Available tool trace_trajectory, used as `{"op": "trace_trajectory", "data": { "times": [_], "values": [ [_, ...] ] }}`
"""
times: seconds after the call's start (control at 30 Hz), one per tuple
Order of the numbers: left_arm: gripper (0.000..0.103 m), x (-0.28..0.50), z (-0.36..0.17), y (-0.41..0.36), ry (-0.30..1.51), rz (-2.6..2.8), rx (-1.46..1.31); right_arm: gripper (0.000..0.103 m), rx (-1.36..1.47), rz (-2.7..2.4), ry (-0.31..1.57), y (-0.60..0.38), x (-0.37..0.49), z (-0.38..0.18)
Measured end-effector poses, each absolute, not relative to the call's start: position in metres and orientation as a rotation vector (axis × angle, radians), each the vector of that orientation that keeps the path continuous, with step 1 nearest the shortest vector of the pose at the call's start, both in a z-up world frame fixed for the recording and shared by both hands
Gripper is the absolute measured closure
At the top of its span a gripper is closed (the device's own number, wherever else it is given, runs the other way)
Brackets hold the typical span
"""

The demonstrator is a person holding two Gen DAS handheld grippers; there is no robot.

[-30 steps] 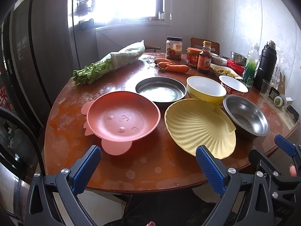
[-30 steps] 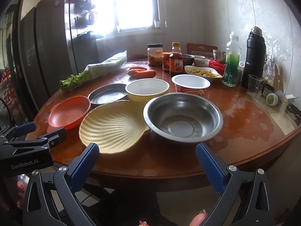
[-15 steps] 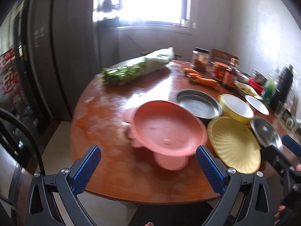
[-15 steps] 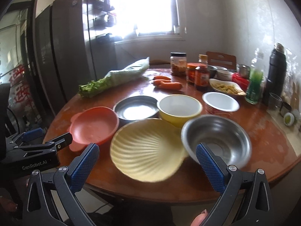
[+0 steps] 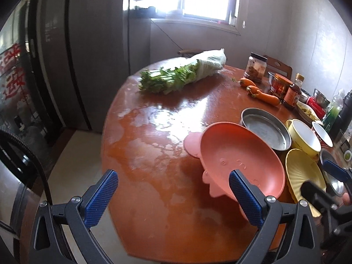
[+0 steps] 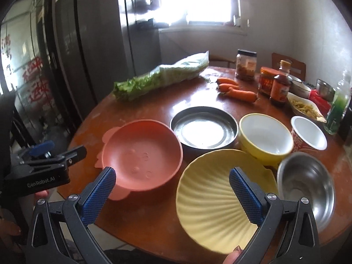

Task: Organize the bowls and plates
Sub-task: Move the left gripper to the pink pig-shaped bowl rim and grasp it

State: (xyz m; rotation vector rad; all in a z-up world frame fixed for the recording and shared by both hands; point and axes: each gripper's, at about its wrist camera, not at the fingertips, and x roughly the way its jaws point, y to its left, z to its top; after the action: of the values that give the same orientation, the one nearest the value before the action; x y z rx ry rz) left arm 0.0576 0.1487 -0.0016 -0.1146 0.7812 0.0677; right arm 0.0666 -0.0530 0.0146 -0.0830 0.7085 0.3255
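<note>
A pink animal-shaped bowl sits near the front left of the round wooden table. To its right lie a yellow shell-shaped plate, a flat steel dish, a yellow bowl, a red-and-white bowl and a steel bowl. My left gripper is open and empty, left of the pink bowl. My right gripper is open and empty over the front edge, between the pink bowl and the shell plate.
A bagged cabbage, carrots, jars and sauce bottles, a dish of food and a green bottle fill the back and right of the table. A dark fridge stands to the left.
Both grippers have swung to the left. The left view now faces the table's bare left part; the right view now centres on the pink bowl and shell plate. The dishes have not moved.
</note>
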Motion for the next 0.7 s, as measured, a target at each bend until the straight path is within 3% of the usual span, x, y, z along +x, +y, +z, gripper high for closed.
{"op": "trace_trajectory", "data": {
  "times": [0.17, 0.23, 0.33, 0.4, 0.53, 0.7],
  "values": [
    [0.001, 0.08, -0.016, 0.139, 0.838, 0.006, -0.114, 0.011, -0.088, 0.353, 0.762, -0.048, 0.088, 0.005],
    [0.002, 0.086, -0.021, 0.137, 0.858, -0.007, -0.122, 0.031, -0.113, 0.367, 0.783, -0.044, 0.096, 0.001],
    [0.002, 0.092, -0.025, 0.134, 0.869, -0.029, -0.128, 0.048, -0.138, 0.367, 0.811, -0.042, 0.106, -0.006],
    [0.003, 0.094, -0.026, 0.134, 0.87, -0.038, -0.135, 0.051, -0.156, 0.362, 0.822, -0.04, 0.112, -0.009],
    [0.007, 0.098, -0.026, 0.132, 0.879, -0.059, -0.143, 0.066, -0.155, 0.384, 0.847, -0.04, 0.122, -0.013],
    [0.012, 0.102, -0.03, 0.127, 0.898, -0.071, -0.139, 0.069, -0.194, 0.368, 0.851, -0.036, 0.129, -0.014]
  ]
}}
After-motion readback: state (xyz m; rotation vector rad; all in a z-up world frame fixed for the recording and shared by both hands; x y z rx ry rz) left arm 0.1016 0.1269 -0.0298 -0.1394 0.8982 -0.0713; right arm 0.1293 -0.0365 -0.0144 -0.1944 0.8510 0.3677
